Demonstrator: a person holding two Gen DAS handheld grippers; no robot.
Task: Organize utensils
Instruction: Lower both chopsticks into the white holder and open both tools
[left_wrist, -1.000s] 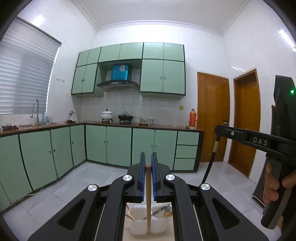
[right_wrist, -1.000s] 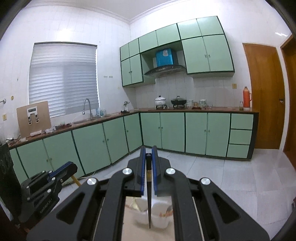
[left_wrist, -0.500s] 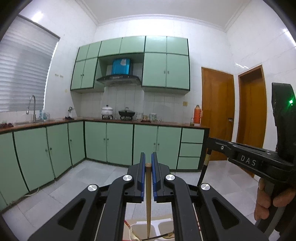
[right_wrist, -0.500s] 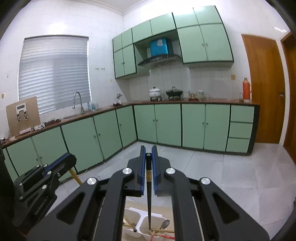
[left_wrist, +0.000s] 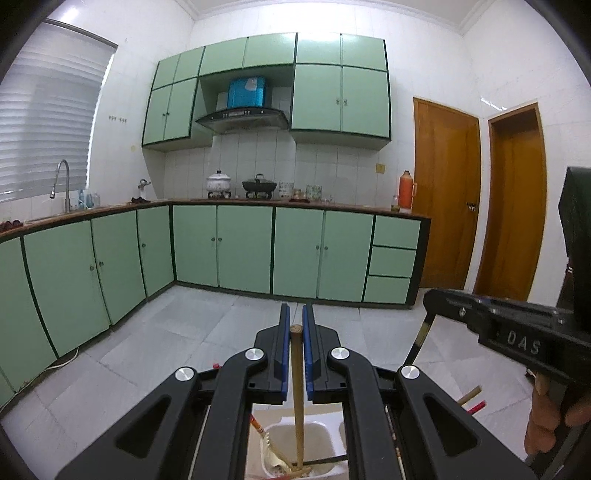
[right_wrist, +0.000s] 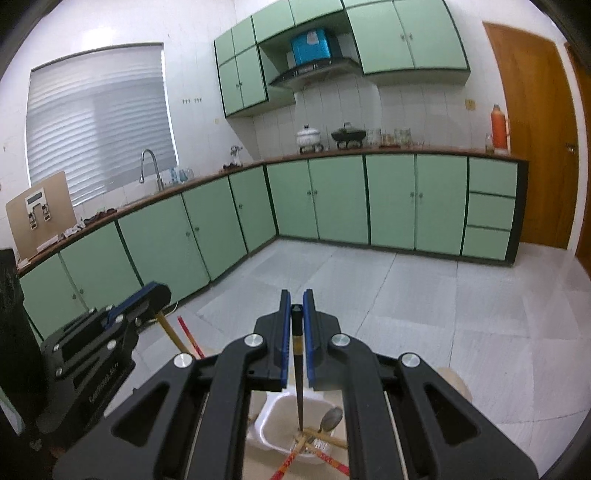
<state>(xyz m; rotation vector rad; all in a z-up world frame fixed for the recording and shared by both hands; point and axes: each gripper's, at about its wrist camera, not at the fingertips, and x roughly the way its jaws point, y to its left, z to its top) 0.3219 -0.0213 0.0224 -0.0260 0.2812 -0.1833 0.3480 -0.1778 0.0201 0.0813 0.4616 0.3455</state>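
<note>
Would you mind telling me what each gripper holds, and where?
Left gripper: wooden chopstick, held near its top. Right gripper: dark chopstick, likewise.

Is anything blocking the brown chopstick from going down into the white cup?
Nothing visible does. The left gripper holds the wooden chopstick upright, and its lower end is already inside the white holder, beside other utensils lying at the bottom.

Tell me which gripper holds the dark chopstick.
The right gripper: its chopstick is black, while the left gripper holds a pale wooden one.
</note>
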